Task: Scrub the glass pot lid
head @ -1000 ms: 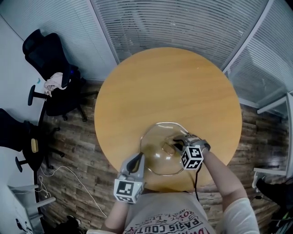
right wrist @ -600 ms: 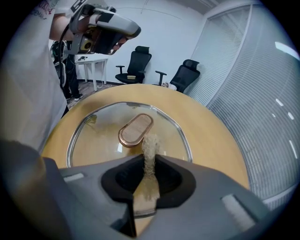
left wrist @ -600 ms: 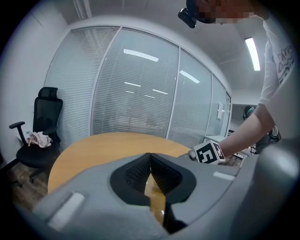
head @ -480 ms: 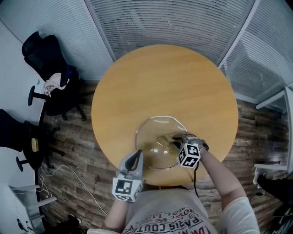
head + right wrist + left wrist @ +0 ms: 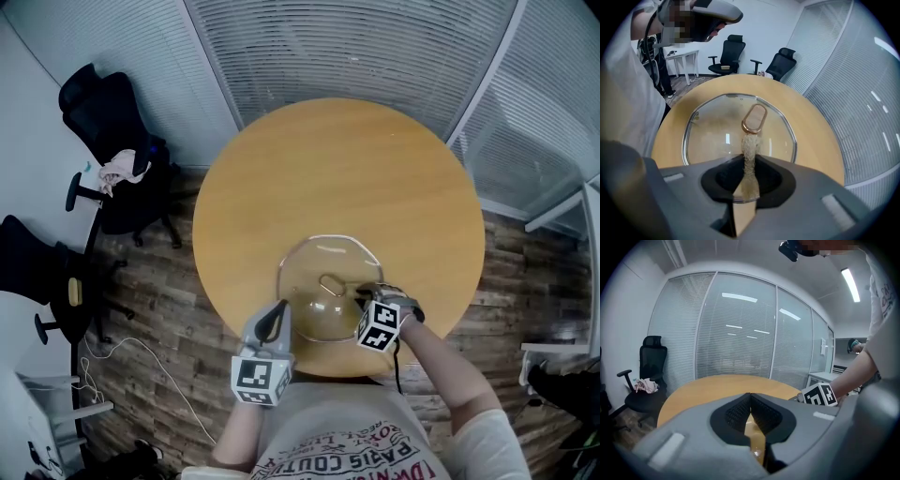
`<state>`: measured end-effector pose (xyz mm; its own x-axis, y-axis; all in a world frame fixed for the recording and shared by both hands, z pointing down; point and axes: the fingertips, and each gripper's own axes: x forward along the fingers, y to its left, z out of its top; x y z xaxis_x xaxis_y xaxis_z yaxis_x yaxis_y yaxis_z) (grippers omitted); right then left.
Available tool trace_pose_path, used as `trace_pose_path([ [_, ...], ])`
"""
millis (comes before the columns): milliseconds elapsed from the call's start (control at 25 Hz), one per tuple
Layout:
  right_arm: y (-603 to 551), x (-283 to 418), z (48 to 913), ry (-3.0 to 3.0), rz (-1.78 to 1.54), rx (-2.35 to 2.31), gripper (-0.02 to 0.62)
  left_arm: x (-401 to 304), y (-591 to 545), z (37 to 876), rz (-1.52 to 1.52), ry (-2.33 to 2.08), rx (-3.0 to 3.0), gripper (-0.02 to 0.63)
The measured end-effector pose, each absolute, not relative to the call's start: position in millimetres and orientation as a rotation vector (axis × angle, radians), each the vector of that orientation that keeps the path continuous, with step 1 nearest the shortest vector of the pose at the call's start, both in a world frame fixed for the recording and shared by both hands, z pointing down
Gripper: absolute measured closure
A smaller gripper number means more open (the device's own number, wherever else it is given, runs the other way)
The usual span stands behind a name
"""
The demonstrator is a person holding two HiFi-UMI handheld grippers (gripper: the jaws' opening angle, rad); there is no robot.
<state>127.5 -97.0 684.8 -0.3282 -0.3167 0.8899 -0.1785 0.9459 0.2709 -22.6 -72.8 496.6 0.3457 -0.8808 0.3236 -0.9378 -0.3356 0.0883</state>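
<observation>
The glass pot lid (image 5: 323,314) lies flat on the round wooden table (image 5: 337,178), near its front edge. An oval copper-coloured handle (image 5: 330,281) sits at the lid's middle. My right gripper (image 5: 364,298) is shut on a beige scrub pad (image 5: 750,150). The pad rests on the glass just short of the handle (image 5: 754,118). The lid (image 5: 717,136) fills the right gripper view. My left gripper (image 5: 279,311) is at the lid's near-left rim with its jaws closed on it. In the left gripper view the fingertips (image 5: 740,405) meet, and a strip of glass shows in the gap lower down.
Two black office chairs (image 5: 103,122) stand on the wood floor to the left, one with a cloth (image 5: 120,169) on it. A white cable (image 5: 141,361) trails on the floor. Glass walls with blinds (image 5: 356,47) run behind the table. My body is against the table's front edge.
The right gripper has slid the pad a little toward me over the lid. The left gripper has stayed at the rim. The head camera has shifted slightly.
</observation>
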Motion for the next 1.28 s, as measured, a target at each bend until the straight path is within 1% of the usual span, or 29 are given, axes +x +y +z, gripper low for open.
trace_pose_path([
  [520,-74.3,110.5,681.3,-1.846,0.160,0.651,0.529,-51.1,-93.5,488.8,0.338,-1.468,2.462,0.598],
  [800,-60.0,86.8,676.8,-1.876,0.416,0.749,0.529,-68.7,-92.7,497.8,0.342,-1.423,2.469,0.598],
  [1280,-46.1,43.1,675.2,-1.850,0.500,0.790,0.529,-101.1,-84.9,504.1,0.330,-1.395,2.466,0.598],
])
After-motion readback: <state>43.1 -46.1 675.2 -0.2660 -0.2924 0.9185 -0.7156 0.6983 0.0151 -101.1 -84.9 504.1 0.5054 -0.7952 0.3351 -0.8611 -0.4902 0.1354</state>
